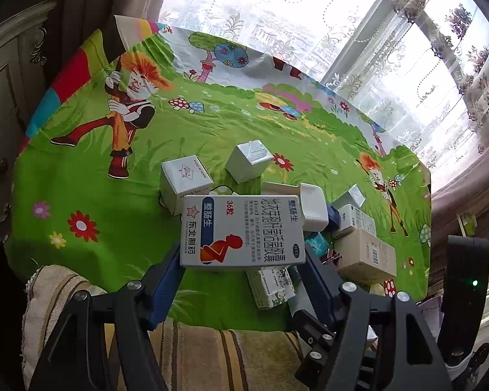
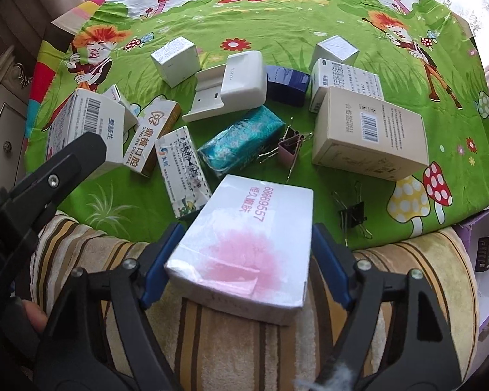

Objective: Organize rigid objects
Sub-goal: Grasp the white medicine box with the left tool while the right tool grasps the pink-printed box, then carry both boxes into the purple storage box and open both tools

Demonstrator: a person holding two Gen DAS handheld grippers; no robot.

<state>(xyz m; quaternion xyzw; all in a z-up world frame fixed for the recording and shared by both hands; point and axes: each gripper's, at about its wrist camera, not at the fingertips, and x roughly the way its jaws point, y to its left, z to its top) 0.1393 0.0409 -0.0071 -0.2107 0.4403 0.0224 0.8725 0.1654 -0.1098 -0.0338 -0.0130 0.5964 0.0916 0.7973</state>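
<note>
In the left wrist view my left gripper (image 1: 243, 270) is shut on a white and blue medicine box (image 1: 241, 231), held a little above the green cartoon tablecloth (image 1: 114, 202). The same box (image 2: 81, 127) shows at the left of the right wrist view. My right gripper (image 2: 247, 260) points steeply down over the table's near edge. It straddles a white box with a pink smear and red print (image 2: 244, 244), its blue pads against the box's two sides. This box lies partly on a striped towel (image 2: 244, 345).
Scattered on the cloth are two silver cubes (image 2: 176, 60), a white plastic case (image 2: 241, 78), a dark blue box (image 2: 287, 84), a teal pack (image 2: 241, 140), a beige carton (image 2: 371, 130), several small medicine boxes and two binder clips (image 2: 290, 150). A purple box (image 2: 485, 244) stands off the right edge.
</note>
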